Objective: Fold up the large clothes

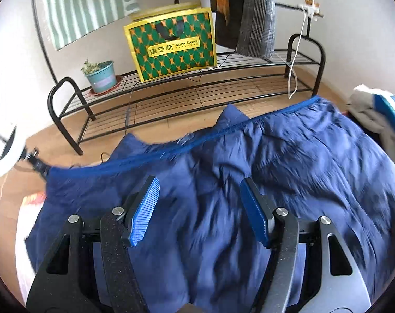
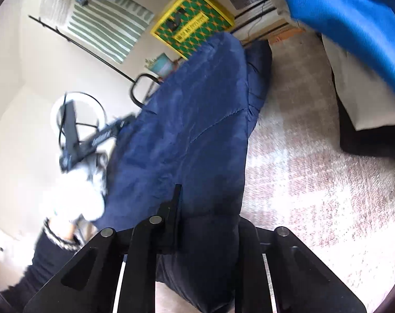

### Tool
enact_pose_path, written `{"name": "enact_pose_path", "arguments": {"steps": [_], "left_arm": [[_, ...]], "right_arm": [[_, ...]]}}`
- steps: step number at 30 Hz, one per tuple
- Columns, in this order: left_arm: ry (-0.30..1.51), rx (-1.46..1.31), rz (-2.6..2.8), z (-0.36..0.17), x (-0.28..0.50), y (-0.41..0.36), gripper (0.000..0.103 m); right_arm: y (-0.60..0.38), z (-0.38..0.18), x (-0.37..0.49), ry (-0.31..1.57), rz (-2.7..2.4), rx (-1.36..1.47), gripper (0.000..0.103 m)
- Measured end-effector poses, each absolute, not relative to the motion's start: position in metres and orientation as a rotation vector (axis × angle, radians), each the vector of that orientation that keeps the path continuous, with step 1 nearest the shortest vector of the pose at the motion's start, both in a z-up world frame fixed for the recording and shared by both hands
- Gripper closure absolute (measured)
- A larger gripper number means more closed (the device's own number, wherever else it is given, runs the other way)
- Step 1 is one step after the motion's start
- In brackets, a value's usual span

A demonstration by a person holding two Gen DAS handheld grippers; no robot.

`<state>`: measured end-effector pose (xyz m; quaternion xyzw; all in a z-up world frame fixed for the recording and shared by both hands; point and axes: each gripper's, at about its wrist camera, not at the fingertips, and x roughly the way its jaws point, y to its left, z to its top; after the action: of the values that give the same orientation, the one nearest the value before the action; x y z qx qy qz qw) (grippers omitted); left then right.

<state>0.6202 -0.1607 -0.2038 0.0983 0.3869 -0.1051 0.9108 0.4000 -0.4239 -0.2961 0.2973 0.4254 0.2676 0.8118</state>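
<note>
A large navy blue garment [image 1: 249, 182] with a brighter blue zip edge lies spread and rumpled below my left gripper [image 1: 198, 208]. The left gripper is open, its blue ribbed pads [image 1: 144, 211] apart and hovering over the cloth, holding nothing. In the right wrist view the same navy garment [image 2: 192, 130] hangs stretched away from my right gripper [image 2: 197, 208], which is shut on a thick fold of it. One black finger [image 2: 171, 208] shows; the other is hidden under cloth. The left gripper [image 2: 93, 140] appears blurred at the far left there.
A black wire rack [image 1: 197, 88] stands ahead with a green and yellow gift bag [image 1: 171, 44] and a potted plant [image 1: 101, 75]. Clothes hang above. A pile of grey and blue clothes [image 1: 375, 114] lies right. A pale pink rug [image 2: 315, 182] covers the floor.
</note>
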Motion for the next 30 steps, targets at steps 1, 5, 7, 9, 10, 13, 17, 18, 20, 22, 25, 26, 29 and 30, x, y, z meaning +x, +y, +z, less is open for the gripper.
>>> {"name": "enact_pose_path", "arguments": {"steps": [1, 5, 7, 9, 10, 13, 17, 18, 20, 22, 25, 26, 29, 30], "left_arm": [[0.807, 0.205, -0.228, -0.204, 0.609, -0.155, 0.036], [0.858, 0.237, -0.259, -0.224, 0.580, -0.150, 0.036], [0.870, 0.291, -0.248, -0.240, 0.578, -0.156, 0.036], [0.879, 0.325, -0.248, -0.257, 0.579, -0.161, 0.034], [0.858, 0.320, -0.244, -0.261, 0.579, -0.161, 0.032], [0.869, 0.286, -0.258, -0.260, 0.582, -0.156, 0.032], [0.842, 0.240, -0.256, -0.238, 0.578, -0.140, 0.032], [0.821, 0.228, -0.244, -0.232, 0.576, -0.134, 0.032], [0.813, 0.183, -0.232, -0.222, 0.571, -0.119, 0.032], [0.813, 0.152, -0.233, -0.219, 0.567, -0.110, 0.032], [0.833, 0.190, -0.247, -0.229, 0.561, -0.111, 0.032], [0.846, 0.208, -0.249, -0.236, 0.559, -0.114, 0.032], [0.863, 0.271, -0.247, -0.263, 0.555, -0.125, 0.032], [0.842, 0.257, -0.245, -0.264, 0.553, -0.123, 0.032]], "right_arm": [[-0.425, -0.293, 0.398, 0.898, 0.577, 0.642, 0.090], [-0.423, -0.280, 0.391, 0.871, 0.562, 0.644, 0.092], [-0.422, -0.279, 0.387, 0.861, 0.551, 0.651, 0.092], [-0.420, -0.280, 0.388, 0.866, 0.537, 0.648, 0.092], [-0.419, -0.282, 0.388, 0.874, 0.527, 0.632, 0.092], [-0.419, -0.286, 0.386, 0.875, 0.519, 0.580, 0.085], [-0.428, -0.287, 0.395, 0.886, 0.434, 0.541, 0.045], [-0.433, -0.290, 0.396, 0.883, 0.407, 0.555, 0.033], [-0.435, -0.296, 0.399, 0.908, 0.404, 0.577, 0.033], [-0.433, -0.304, 0.402, 0.942, 0.411, 0.591, 0.039], [-0.425, -0.311, 0.406, 0.957, 0.486, 0.674, 0.087], [-0.424, -0.310, 0.408, 0.953, 0.482, 0.702, 0.088], [-0.425, -0.291, 0.405, 0.896, 0.471, 0.736, 0.093], [-0.423, -0.278, 0.403, 0.870, 0.472, 0.727, 0.093]]}}
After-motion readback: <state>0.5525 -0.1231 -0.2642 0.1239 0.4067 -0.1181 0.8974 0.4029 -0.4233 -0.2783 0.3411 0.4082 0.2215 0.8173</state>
